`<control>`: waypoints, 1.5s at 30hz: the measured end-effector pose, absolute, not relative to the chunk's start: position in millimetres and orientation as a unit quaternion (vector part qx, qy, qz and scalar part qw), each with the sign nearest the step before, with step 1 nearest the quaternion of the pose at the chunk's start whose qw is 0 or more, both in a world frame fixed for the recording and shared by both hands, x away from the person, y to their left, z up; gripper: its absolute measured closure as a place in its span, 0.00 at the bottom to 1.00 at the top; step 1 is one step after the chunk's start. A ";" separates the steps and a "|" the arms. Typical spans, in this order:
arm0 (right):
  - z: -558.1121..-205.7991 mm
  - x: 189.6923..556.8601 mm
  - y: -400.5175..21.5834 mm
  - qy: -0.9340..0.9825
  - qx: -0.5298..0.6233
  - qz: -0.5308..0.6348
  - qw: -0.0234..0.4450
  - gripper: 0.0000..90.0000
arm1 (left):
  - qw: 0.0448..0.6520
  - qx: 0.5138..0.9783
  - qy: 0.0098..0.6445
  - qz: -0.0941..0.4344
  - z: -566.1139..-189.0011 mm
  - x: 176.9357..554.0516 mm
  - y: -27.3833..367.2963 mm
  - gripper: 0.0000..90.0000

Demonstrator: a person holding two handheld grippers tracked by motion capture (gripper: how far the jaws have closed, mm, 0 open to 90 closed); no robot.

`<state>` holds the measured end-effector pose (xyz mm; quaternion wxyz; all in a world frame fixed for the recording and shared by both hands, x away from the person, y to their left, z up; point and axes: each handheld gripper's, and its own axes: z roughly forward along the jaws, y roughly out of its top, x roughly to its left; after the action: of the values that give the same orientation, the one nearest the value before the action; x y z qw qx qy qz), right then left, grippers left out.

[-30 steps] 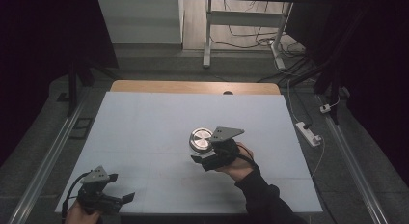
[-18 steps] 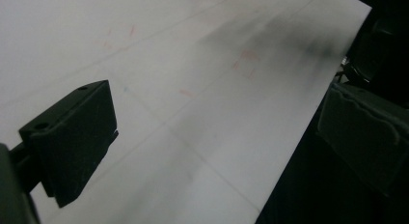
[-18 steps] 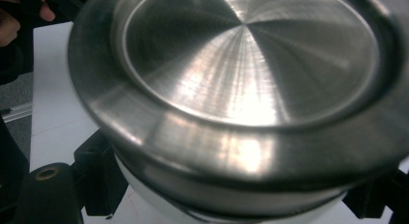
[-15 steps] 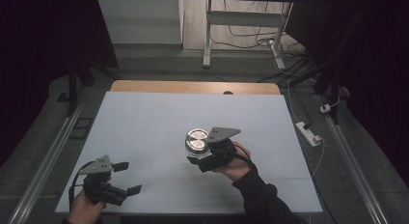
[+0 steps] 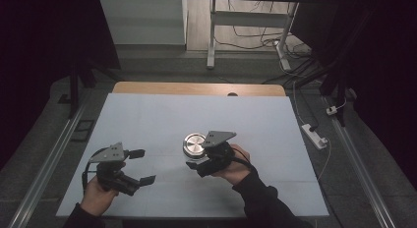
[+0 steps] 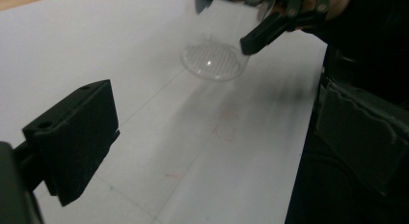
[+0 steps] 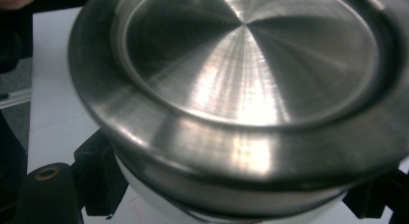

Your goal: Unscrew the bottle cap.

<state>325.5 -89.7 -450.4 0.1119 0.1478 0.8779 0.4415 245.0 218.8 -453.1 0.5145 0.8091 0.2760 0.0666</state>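
The right gripper (image 5: 204,161) is held near the centre of the counter (image 5: 147,115), with its jaws clamped on a jar (image 5: 195,148). The jar has a clear body and a brushed-metal lid (image 7: 241,55); in the right gripper view the lid is seen close up, with the black jaws at 7 and 5 o'clock beneath it. In the left gripper view the ribbed clear base (image 6: 211,61) of the jar is seen at 12 o'clock, just above the counter surface; whether it touches the surface cannot be told. The right hand (image 5: 236,166) is wrapped around the gripper body from 4 o'clock.

The left gripper (image 5: 140,166) is held at 8 o'clock from the jar, well apart from it, above the near left part of the counter. Its jaws are spread apart and nothing is between them. The left hand (image 5: 98,193) grips it from 7 o'clock.

The counter is covered by a pale sheet, with a wooden strip (image 5: 196,88) exposed along the far edge at 12 o'clock. A white power strip (image 5: 314,135) lies on the floor at 3 o'clock.
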 end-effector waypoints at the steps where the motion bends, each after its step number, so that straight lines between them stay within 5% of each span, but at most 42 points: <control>1: -451.4 325.5 -88.7 0.880 0.146 0.438 0.112 0.17 | 0.514 0.811 0.272 0.068 -451.2 245.6 216.4 0.02; 23: -457.3 324.9 -82.0 0.878 0.145 0.445 0.100 0.17 | 0.505 0.828 0.236 0.068 -421.2 272.5 191.8 0.01; 45: -456.7 315.1 -79.6 0.889 0.075 0.451 0.039 0.17 | 0.500 0.862 0.079 -0.020 -423.5 321.7 143.0 0.09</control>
<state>315.1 -79.6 -456.7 0.0389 0.0755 0.8887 0.4505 321.7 143.0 -423.5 0.4997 0.8624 0.0789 -0.0198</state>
